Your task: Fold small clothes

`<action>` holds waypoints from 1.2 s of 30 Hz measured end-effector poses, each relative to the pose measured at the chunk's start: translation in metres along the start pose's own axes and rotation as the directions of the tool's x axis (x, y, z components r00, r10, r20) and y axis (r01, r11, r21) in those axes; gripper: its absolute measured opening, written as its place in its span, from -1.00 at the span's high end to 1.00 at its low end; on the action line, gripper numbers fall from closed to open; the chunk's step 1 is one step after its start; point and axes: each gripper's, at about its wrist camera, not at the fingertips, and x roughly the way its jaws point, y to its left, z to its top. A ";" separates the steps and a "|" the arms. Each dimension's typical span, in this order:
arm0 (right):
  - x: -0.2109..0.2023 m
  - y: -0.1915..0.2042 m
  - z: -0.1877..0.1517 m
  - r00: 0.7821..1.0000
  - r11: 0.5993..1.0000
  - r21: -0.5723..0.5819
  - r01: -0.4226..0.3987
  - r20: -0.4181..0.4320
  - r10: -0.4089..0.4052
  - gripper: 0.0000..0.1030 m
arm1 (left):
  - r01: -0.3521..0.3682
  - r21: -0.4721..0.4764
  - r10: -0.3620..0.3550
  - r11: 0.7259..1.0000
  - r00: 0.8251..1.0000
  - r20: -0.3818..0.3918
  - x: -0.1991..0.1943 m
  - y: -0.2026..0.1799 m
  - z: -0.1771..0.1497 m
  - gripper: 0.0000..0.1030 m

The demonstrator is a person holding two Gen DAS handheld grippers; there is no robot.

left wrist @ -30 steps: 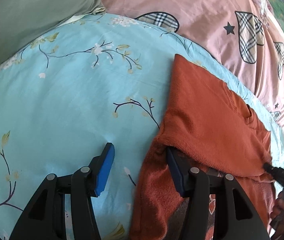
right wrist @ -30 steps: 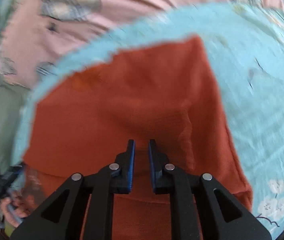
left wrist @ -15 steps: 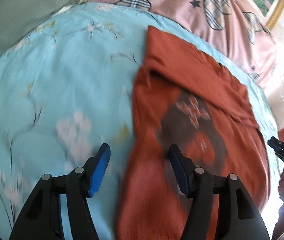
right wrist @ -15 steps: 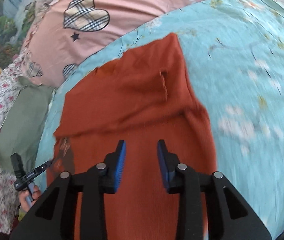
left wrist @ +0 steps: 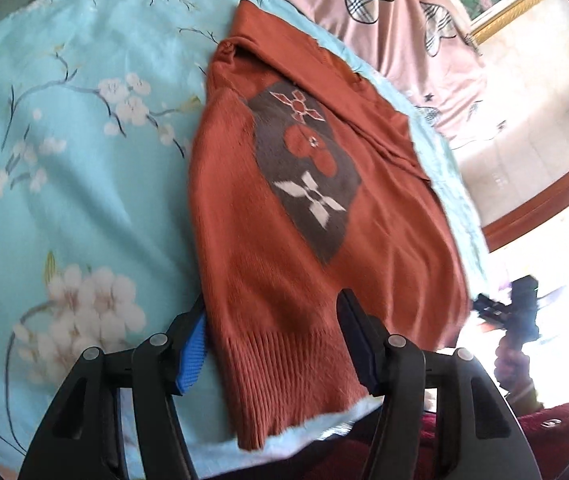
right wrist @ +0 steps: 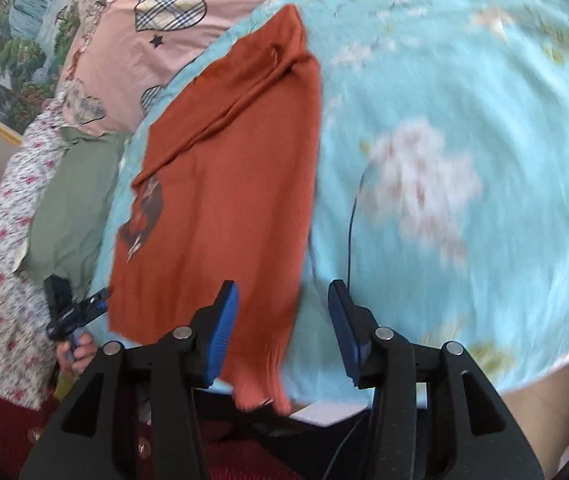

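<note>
Sweater, rust-orange knit with a grey patterned patch on its front, lies lengthwise on the blue floral bedspread, its ribbed hem at the near edge of the bed and its top, with a sleeve folded across it, pointing toward twelve o'clock in the left wrist view. My reading is that the upper part is already folded and the hem is next: both tools sit at the six o'clock end of the garment, one toward each bottom corner.

The left tool has its jaws apart and closing slightly, straddling the hem (cloth lies between the pads but neither visibly presses it). The right tool is opening, jaws apart, with the sweater's right bottom corner partly between them and hanging just over the bed edge.

The next move probably calls for each tool to pinch a hem corner and carry it up toward twelve o'clock, keeping the two sides level so the fold stays square.

Room is generous at nine o'clock of the sweater in the left view, all bare bedspread. The pink heart-print quilt borders the twelve o'clock side, and the bed edge at six o'clock leaves little margin.
</note>
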 end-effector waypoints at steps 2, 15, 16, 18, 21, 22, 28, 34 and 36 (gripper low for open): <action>0.005 0.003 -0.008 0.999 0.999 -0.005 -0.052 -0.014 0.052 0.07 | 0.022 -0.004 -0.022 1.000 1.000 -0.007 -0.002 0.002 -0.003 -0.05; -0.009 -0.007 -0.027 0.987 0.988 0.003 -0.157 0.027 0.157 0.83 | -0.041 0.081 0.039 0.996 0.999 0.021 -0.021 -0.014 -0.017 0.91; -0.013 -0.009 -0.028 0.985 0.986 0.005 -0.168 0.037 0.168 0.83 | -0.037 0.079 0.036 0.996 0.999 0.026 -0.026 -0.013 -0.020 0.91; -0.012 -0.013 -0.029 0.983 0.984 0.016 -0.178 0.041 0.177 0.83 | -0.036 0.066 0.035 0.997 0.999 0.015 -0.025 -0.008 -0.021 0.90; 0.003 -0.020 -0.030 0.985 0.985 0.039 -0.170 -0.013 0.170 0.71 | -0.029 0.025 0.030 0.999 0.999 -0.032 -0.017 0.001 -0.022 0.89; 0.006 -0.022 -0.032 0.984 0.984 0.045 -0.173 -0.033 0.175 0.52 | -0.032 0.025 0.033 0.999 0.998 -0.045 -0.014 0.001 -0.023 0.88; 0.018 -0.024 -0.047 0.966 0.968 0.019 -0.252 -0.051 0.253 0.25 | 0.021 0.022 -0.019 1.000 0.995 -0.094 0.001 0.001 -0.025 0.73; 0.035 -0.012 -0.042 0.960 0.961 -0.016 -0.277 -0.034 0.277 0.80 | 0.039 0.057 -0.034 0.998 0.996 -0.079 0.008 -0.005 -0.026 0.90; 0.031 -0.016 -0.046 0.958 0.958 -0.001 -0.287 -0.030 0.287 0.80 | 0.024 0.060 -0.021 0.998 0.999 -0.045 0.000 -0.005 -0.031 0.91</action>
